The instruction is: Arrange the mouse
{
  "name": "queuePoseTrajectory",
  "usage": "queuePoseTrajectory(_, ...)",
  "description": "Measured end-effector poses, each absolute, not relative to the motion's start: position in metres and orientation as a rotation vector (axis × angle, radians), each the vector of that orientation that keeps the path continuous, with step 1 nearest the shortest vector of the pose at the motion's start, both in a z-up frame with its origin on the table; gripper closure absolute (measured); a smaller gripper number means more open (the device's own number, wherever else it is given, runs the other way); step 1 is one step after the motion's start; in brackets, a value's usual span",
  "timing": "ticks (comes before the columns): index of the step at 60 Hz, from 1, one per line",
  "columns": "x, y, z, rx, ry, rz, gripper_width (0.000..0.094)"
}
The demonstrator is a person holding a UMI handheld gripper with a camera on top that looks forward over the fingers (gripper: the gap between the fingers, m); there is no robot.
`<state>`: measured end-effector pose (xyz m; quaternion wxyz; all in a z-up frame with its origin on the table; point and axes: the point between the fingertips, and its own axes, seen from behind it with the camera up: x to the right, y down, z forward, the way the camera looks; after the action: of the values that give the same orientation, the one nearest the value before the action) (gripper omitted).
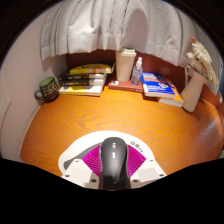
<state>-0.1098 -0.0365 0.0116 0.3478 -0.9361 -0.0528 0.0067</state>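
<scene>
A dark grey computer mouse [113, 160] sits between my gripper's [113, 162] two fingers, its nose pointing ahead. The magenta pads [92, 159] press against both of its sides, so the fingers are shut on it. The mouse is held above the near part of a round wooden table [110, 115]. Its rear end is hidden below by the gripper body.
At the table's far edge stand a green mug [46, 90], a stack of books [85, 78], a tan box with a small bottle [130, 68], a blue book [160, 88] and a carton [192, 90]. White curtains [110, 25] hang behind.
</scene>
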Motion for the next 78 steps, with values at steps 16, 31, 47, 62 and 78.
queuePoseTrajectory(16,-0.108,-0.047,-0.013,-2.434,-0.123,0.036,0.0525)
queuePoseTrajectory(31,-0.103,-0.051,0.002,-2.476,-0.096,0.075,0.015)
queuePoseTrajectory(47,-0.102,-0.056,0.115,-2.355,-0.092,0.117,0.0142)
queuePoseTrajectory(62,-0.086,-0.073,0.227,-2.178,-0.136,0.122,0.0139)
queuePoseTrajectory(78,-0.064,-0.09,0.277,-2.106,-0.089,0.18,0.0153)
